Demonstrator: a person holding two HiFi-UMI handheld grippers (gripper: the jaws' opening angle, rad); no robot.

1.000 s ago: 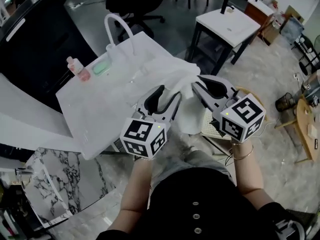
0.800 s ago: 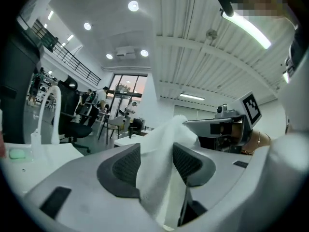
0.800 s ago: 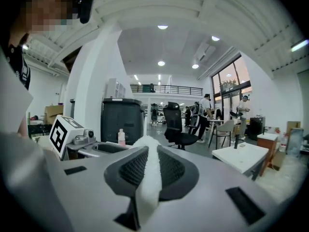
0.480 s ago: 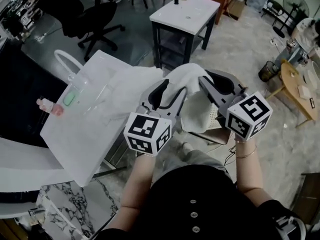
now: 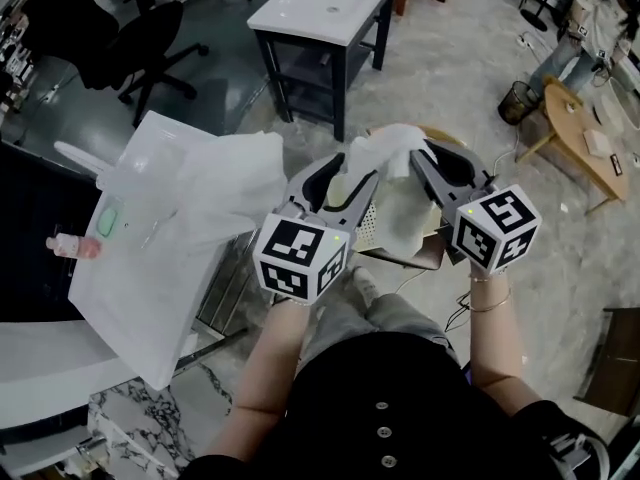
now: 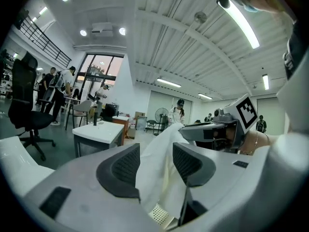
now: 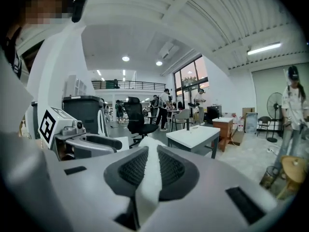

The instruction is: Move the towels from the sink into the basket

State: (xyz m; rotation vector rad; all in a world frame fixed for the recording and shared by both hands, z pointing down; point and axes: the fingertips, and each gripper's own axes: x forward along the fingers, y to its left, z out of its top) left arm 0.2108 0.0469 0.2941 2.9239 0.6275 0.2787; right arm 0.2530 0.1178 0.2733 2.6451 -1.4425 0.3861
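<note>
White towel [image 5: 392, 146] held up between the left gripper [image 5: 350, 176] and right gripper [image 5: 425, 163], each clamped on its cloth, hanging directly above the basket [image 5: 372, 230], beside the sink [image 5: 130, 268].

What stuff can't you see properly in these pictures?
- Inside of the basket, head view: the held towel, left gripper and right gripper cover most of it.
- Lower end of the towel, left gripper view: hidden behind that gripper's fingers.
- Label on the pink bottle, head view: too small.
- Basin of the sink, head view: washed-out white, no depth readable.
</note>
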